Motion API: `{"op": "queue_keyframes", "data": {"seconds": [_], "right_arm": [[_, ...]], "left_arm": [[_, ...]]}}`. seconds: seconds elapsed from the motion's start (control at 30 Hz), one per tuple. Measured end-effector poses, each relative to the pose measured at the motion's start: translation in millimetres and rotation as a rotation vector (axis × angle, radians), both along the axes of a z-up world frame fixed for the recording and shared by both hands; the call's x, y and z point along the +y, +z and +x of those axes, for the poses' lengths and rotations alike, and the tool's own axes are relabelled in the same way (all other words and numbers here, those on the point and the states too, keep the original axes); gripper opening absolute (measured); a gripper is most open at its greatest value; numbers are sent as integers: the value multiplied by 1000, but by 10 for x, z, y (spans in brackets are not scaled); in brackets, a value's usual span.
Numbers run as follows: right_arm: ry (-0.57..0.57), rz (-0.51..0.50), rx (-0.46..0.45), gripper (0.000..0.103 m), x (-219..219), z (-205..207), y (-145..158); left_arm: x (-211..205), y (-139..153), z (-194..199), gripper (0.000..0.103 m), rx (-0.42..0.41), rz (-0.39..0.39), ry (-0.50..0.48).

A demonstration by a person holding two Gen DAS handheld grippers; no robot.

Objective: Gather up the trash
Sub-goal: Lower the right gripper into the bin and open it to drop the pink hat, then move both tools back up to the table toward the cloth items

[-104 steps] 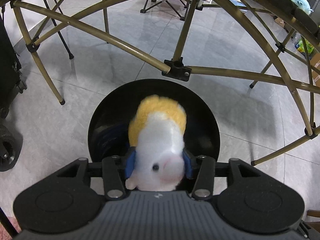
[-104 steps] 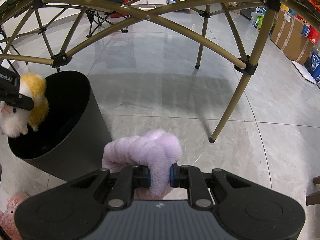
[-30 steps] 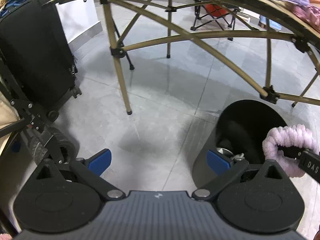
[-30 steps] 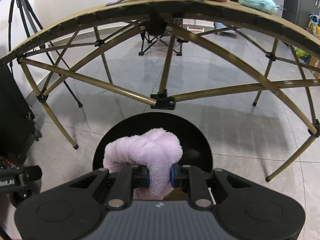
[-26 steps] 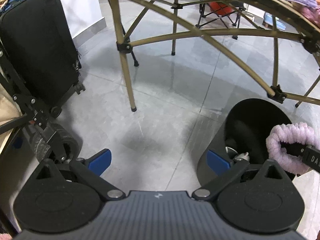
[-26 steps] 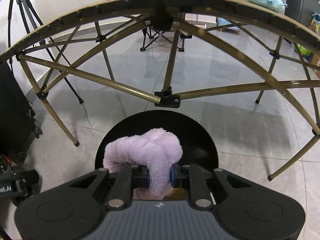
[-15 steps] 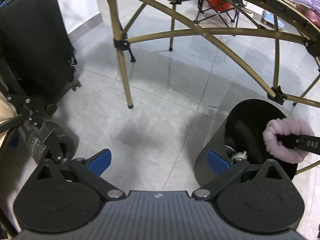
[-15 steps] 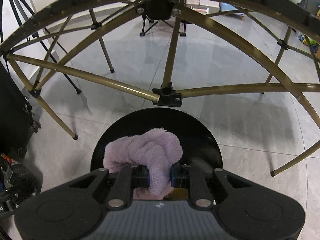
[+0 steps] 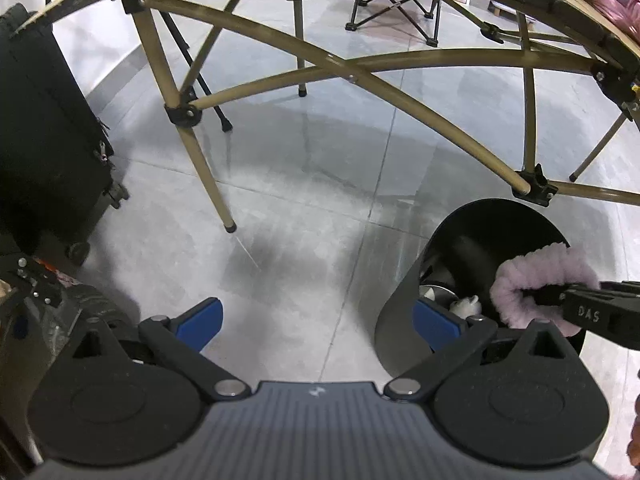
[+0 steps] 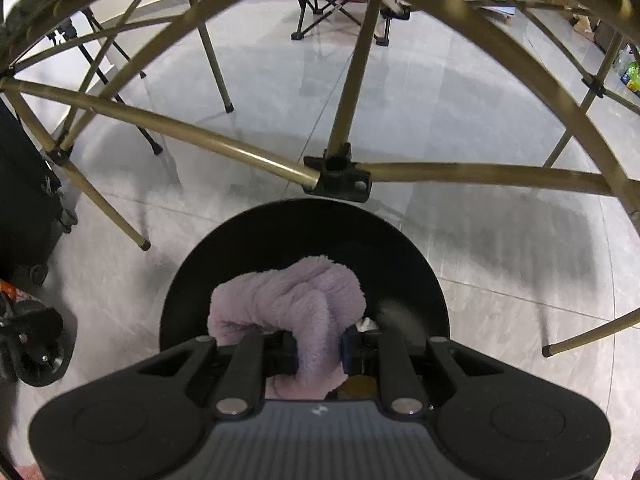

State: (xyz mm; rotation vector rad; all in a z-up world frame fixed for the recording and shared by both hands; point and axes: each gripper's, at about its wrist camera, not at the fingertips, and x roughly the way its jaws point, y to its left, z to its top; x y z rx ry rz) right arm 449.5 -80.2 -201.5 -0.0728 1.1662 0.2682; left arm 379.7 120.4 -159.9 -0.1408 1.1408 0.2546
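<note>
Since the yellow-and-white plush went in, left gripper (image 9: pixel 316 316) swung off to the left of the black bin (image 10: pixel 304 216), jaws spread wide, nothing between the blue pads. Right gripper (image 10: pixel 319 350) moved over the bin mouth in its place, jaws just starting to ease apart but pads still pinching the purple fuzzy toy (image 10: pixel 292 296). Hangs right over the opening in the right wrist view; from the left wrist view sits low at the near-right rim (image 9: pixel 560 236), partly inside.

What could go wrong from here, just guessing:

- Fuzzy pile could snag on the pads and ride along when the jaws open, then flop off somewhere over the floor (image 9: pixel 320 184) instead of dropping straight.
- Toy is a looped, floppy thing, so one end could drape over the rim and hang there or slide out the near side. Looks closer to the near edge than dead centre, so not much margin.
- Bin seems light and stands free on smooth tile; bumping the rim with the gripper on the way out could tip or scoot it.
- Gold folding worktop frame (image 10: pixel 336 176) crosses just beyond the bin, with a black joint right at the far rim. Lifting out carelessly could clip a strut.
- Something white already sits in the bin (image 9: pixel 466 304); can't tell how full it is.
</note>
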Motion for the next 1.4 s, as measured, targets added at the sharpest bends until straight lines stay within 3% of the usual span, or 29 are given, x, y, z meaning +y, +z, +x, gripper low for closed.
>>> {"op": "queue_keyframes", "data": {"seconds": [0.1, 0.17, 0.2, 0.23, 0.4, 0.93, 1.4], "right_arm": [[-20, 5, -1, 34, -32, 36, -10], [-27, 12, 11, 64, -48, 60, -25], [-34, 17, 13, 85, -61, 70, -31], [-38, 19, 12, 94, -67, 76, -29], [-29, -1, -1, 103, -59, 73, 2], [19, -21, -79, 103, -66, -83, 205], [53, 8, -295, 103, -102, -527, 818]], "left_arm": [[-3, -9, 0, 103, 4, -1, -2], [7, -11, -17, 103, 4, -1, 1], [19, -8, -17, 103, 5, -1, 4], [34, -8, -20, 103, 7, -1, 8], [73, -15, -15, 103, 13, -13, 22], [48, 138, -98, 103, -32, -25, -1], [-84, 817, -352, 103, -240, -33, -17]]}}
